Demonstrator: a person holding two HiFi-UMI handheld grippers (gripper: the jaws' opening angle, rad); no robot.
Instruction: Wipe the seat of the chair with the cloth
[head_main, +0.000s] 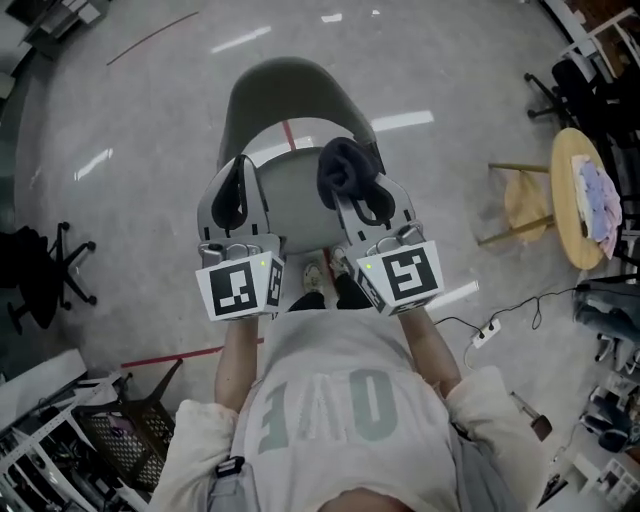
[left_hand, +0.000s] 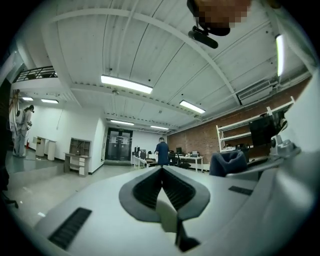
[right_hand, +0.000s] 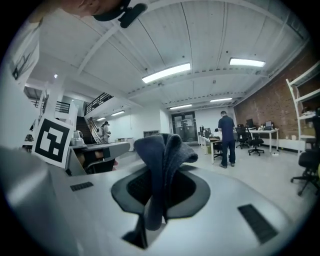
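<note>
The left gripper (head_main: 240, 192) is held out in front of the person's chest at the left, its jaws brought together at the tips with nothing between them, as the left gripper view shows; the right gripper (head_main: 357, 196) is level with it at the right, its jaws closed on a dark blue cloth (head_main: 338, 165) whose folded bulk bunches up past the tips and hangs a little to the left; in the right gripper view the cloth (right_hand: 162, 165) stands up between the dark pads and spills down over the near side; beyond both grippers stands the grey chair (head_main: 290, 95), its curved back on the far side and its pale seat (head_main: 295, 205) showing between the two grippers; the cloth seems to be held above the seat rather than on it, though the steep downward look makes that hard to judge; a round wooden stool (head_main: 566, 200) with a heap of pale fabric stands well apart at the right.
</note>
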